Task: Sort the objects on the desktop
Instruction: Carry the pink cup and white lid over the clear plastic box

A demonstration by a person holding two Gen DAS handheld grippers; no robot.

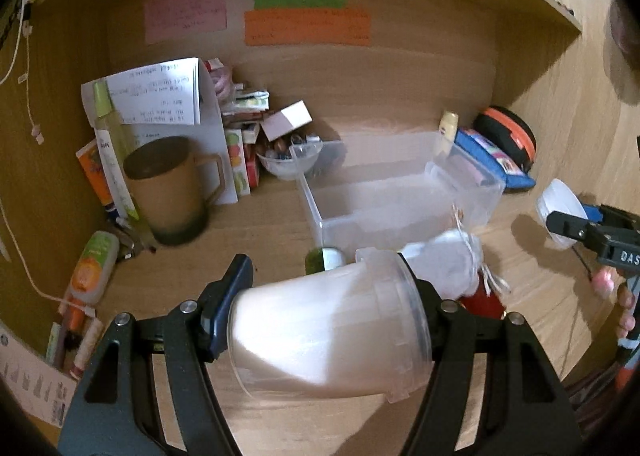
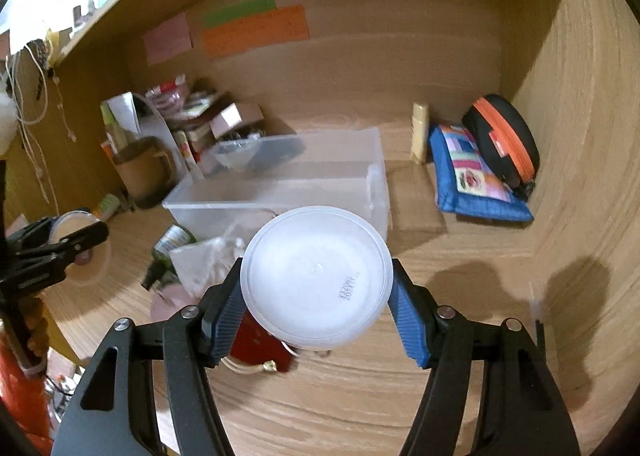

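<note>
My left gripper is shut on a clear plastic jar, held tilted above the desk with its threaded mouth to the right. My right gripper is shut on the jar's white round lid, held flat side toward the camera. The lid also shows in the left wrist view at the far right, and the jar shows in the right wrist view at the far left. A clear plastic storage bin stands on the desk behind both; it also shows in the right wrist view.
A brown mug, papers and small boxes crowd the back left. A white cloth pouch, a red item and a green tin lie before the bin. A blue pouch and black-orange case sit back right.
</note>
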